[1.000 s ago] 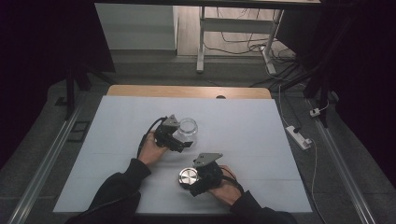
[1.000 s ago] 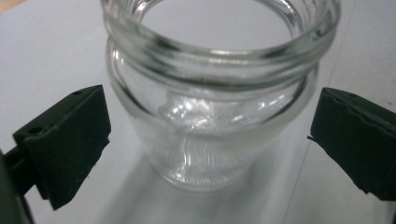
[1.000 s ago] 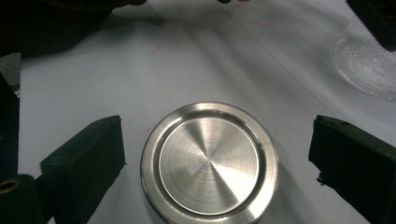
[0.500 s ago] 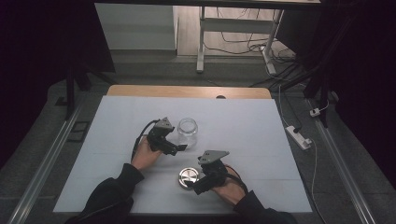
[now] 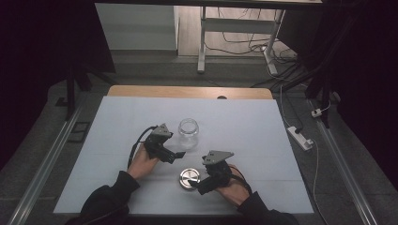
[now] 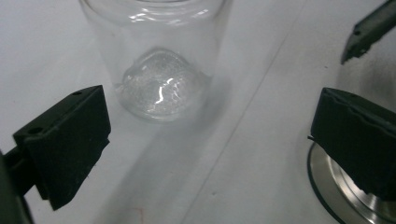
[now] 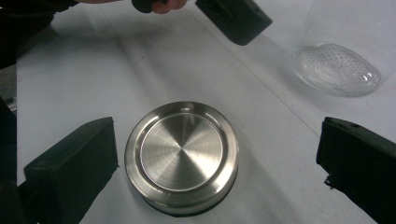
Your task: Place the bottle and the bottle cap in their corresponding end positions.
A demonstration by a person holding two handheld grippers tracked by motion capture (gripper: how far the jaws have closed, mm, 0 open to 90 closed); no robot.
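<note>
A clear glass jar [image 5: 188, 132] stands upright and uncapped mid-table; its dimpled base shows in the left gripper view [image 6: 161, 88] and the right gripper view [image 7: 336, 70]. A round steel lid [image 5: 189, 178] lies flat on the mat nearer the person. My left gripper [image 5: 172, 156] is open just short of the jar; in its own view [image 6: 210, 126] nothing sits between the jaws. My right gripper [image 5: 197, 184] has just been opening. In its own view [image 7: 219, 154] the lid [image 7: 182, 156] lies between the wide jaws, touched by neither pad.
A white mat [image 5: 263, 140] covers the table, with a wooden strip [image 5: 187, 92] along the far edge. A white power strip [image 5: 300, 137] lies on the floor to the right. Desk legs and cables [image 5: 234, 42] stand beyond the table.
My left gripper has let go of the jar and drawn back toward the person. The right gripper's jaws have spread off the lid, which rests on the mat.
</note>
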